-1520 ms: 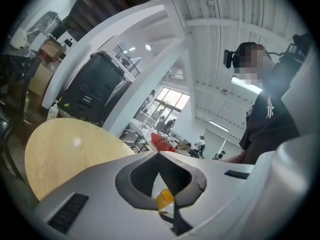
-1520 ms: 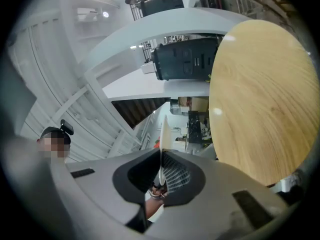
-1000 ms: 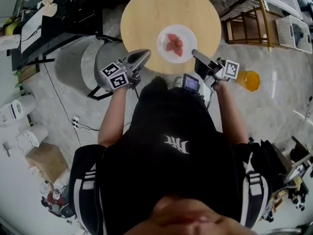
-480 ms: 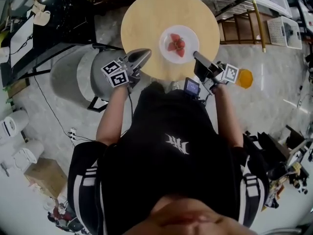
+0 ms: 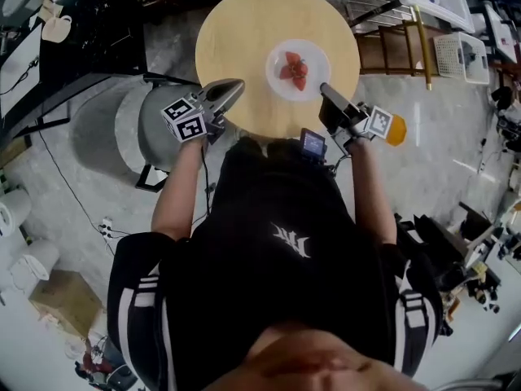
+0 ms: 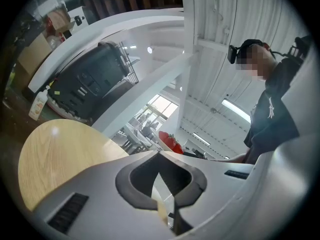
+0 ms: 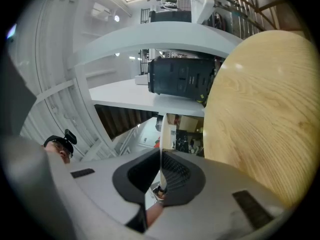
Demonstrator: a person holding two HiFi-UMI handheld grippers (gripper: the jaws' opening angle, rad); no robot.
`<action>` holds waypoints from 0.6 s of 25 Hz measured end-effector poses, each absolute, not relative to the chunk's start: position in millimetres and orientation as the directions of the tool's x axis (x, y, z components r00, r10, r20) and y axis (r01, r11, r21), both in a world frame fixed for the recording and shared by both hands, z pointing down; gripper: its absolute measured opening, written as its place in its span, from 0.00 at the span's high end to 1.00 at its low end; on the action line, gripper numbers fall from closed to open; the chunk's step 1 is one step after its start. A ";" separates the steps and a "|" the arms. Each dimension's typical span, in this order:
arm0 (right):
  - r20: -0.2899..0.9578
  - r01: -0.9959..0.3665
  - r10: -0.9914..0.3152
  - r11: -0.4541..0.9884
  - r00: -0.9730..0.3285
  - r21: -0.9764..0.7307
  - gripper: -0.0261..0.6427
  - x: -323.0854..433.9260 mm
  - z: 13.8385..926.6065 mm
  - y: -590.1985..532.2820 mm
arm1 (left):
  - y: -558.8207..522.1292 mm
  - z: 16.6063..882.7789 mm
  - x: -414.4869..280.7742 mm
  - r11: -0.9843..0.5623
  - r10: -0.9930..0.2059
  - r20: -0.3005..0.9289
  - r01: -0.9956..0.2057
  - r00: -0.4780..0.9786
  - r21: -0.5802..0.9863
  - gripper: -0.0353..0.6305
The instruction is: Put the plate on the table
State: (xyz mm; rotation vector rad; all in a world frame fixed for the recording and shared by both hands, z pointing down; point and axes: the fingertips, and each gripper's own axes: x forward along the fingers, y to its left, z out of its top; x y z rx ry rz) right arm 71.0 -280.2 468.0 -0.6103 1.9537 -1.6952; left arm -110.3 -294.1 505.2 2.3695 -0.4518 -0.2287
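A white plate [image 5: 315, 59] holding red strawberries [image 5: 294, 66] lies on the round wooden table [image 5: 244, 31], right of centre. My right gripper [image 5: 323, 88] reaches the plate's near-right rim. In the right gripper view the jaws [image 7: 160, 153] are shut, and the thin white rim [image 7: 163, 129] runs edge-on between them, beside the table [image 7: 260, 109]. My left gripper [image 5: 238, 83] hovers over the table's near-left edge, well clear of the plate, shut with nothing in it. In the left gripper view [image 6: 160, 153] the strawberries [image 6: 170, 141] show just past the jaw tips.
A grey round seat [image 5: 122, 129] stands left of the table. A wooden rack [image 5: 399, 47] is to its right. An orange object [image 5: 396, 130] sits on the floor by my right hand, and a black desk [image 5: 73, 47] stands at the far left.
The head view has drifted slightly. Both grippers and the plate keep the same places relative to the table.
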 end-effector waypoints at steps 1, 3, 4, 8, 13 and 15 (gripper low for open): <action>-0.063 -0.024 -0.612 0.133 -0.789 -0.991 0.95 71.0 470.8 -283.9 | -296.5 506.6 -111.4 -0.689 -0.387 -0.039 -0.261 0.921 0.676 0.94; -0.060 -0.029 -0.604 0.137 -0.794 -0.990 0.94 71.1 479.2 -291.5 | -299.6 509.7 -111.7 -0.682 -0.394 -0.034 -0.268 0.918 0.680 0.94; -0.062 -0.029 -0.599 0.142 -0.798 -0.989 0.94 70.9 484.6 -295.1 | -300.4 511.5 -111.5 -0.678 -0.398 -0.029 -0.273 0.917 0.682 0.94; -0.058 -0.020 -0.581 0.127 -0.811 -0.992 0.94 68.1 511.1 -305.3 | -306.2 517.5 -112.8 -0.662 -0.423 -0.009 -0.302 0.906 0.686 0.94; -0.047 -0.003 -0.579 0.085 -0.814 -0.996 0.94 70.7 538.1 -310.9 | -310.5 521.2 -109.3 -0.656 -0.426 0.026 -0.328 0.904 0.679 0.94; -0.051 0.000 -0.576 0.087 -0.816 -0.996 0.94 71.3 546.8 -312.0 | -310.1 523.4 -109.5 -0.655 -0.429 0.036 -0.338 0.903 0.676 0.94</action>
